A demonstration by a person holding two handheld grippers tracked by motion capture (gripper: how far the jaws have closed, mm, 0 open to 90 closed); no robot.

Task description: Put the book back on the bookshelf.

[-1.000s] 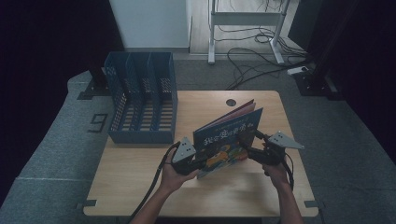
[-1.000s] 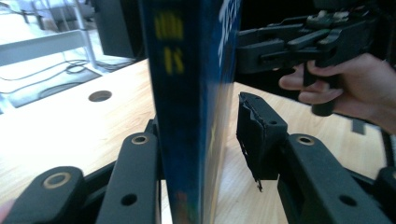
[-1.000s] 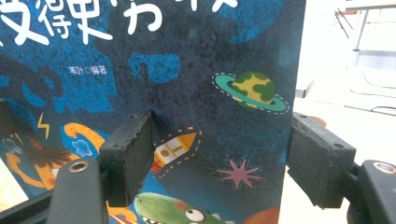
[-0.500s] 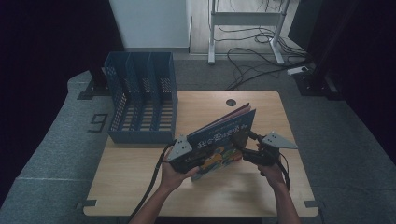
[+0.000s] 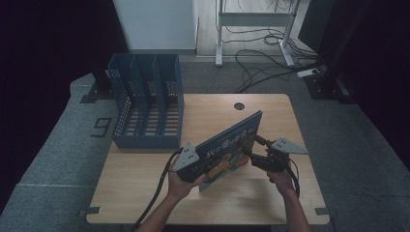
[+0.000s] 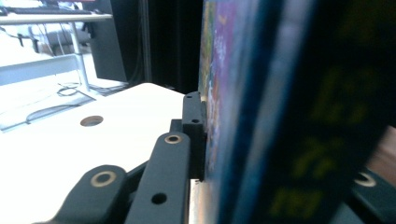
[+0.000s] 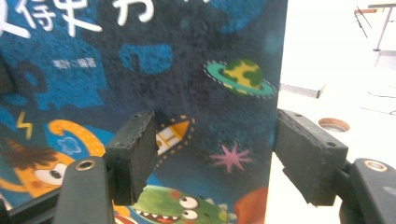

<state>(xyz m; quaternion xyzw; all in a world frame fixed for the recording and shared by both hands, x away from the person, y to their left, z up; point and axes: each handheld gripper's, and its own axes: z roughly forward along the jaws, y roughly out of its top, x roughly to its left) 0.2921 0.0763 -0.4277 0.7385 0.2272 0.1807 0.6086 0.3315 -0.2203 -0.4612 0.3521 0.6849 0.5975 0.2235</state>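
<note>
Left gripper (image 5: 189,163) has just closed onto the picture book (image 5: 227,151), held tilted over the table's (image 5: 145,193) near middle. Right gripper (image 5: 255,153) is spread (not pinching). Stiff, glossy cover; grip the edges.

left tongs (image 5: 189,164) – clamped shut | right tongs (image 5: 255,151) – jaws spread, easing inward

Blue file rack (image 5: 147,101), wooden table (image 5: 270,193), floor cables (image 5: 261,53)
</note>
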